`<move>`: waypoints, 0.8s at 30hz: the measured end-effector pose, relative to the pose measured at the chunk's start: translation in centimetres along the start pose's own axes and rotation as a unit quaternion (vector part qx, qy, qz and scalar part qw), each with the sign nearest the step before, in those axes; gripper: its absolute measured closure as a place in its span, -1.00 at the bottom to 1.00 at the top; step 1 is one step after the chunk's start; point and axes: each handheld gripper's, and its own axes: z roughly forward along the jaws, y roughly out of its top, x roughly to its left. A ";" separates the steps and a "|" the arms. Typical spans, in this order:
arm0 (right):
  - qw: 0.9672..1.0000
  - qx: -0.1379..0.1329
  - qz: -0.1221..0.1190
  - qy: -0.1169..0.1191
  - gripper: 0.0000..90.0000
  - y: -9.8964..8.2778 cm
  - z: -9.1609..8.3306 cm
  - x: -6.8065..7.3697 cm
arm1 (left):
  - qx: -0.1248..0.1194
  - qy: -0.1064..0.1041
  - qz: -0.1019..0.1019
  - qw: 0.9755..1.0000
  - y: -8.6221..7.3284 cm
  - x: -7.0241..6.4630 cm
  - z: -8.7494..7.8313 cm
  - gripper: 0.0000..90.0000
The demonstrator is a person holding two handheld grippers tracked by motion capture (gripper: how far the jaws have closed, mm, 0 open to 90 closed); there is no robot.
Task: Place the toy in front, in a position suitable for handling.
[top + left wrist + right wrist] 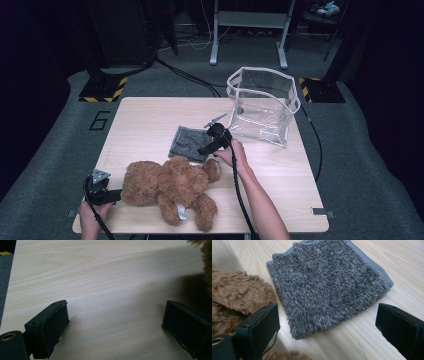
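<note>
A brown teddy bear [170, 192] lies on its back near the front of the wooden table [145, 120]. Behind it lies a folded grey fuzzy cloth [187, 143], which fills the right gripper view [327, 285]. My right gripper [206, 149] hovers over the cloth's front right corner, jaws wide open with nothing between them [327, 327]; bear fur [237, 295] is at their left. My left gripper [116, 196] rests on the table at the bear's left side, open and empty [115, 325], with bear fur [207, 262] at the upper right edge.
A clear plastic bag with white trim [262, 105] stands open at the table's back right. Black cables [240, 190] trail from both grippers. Dark stands and floor cables lie beyond the table's far edge.
</note>
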 end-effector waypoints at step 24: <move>0.999 0.046 -0.014 -0.024 -0.45 0.7 4.2 -0.4 | 0.003 -0.001 0.004 1.000 0.0 0.0 -0.2 -0.84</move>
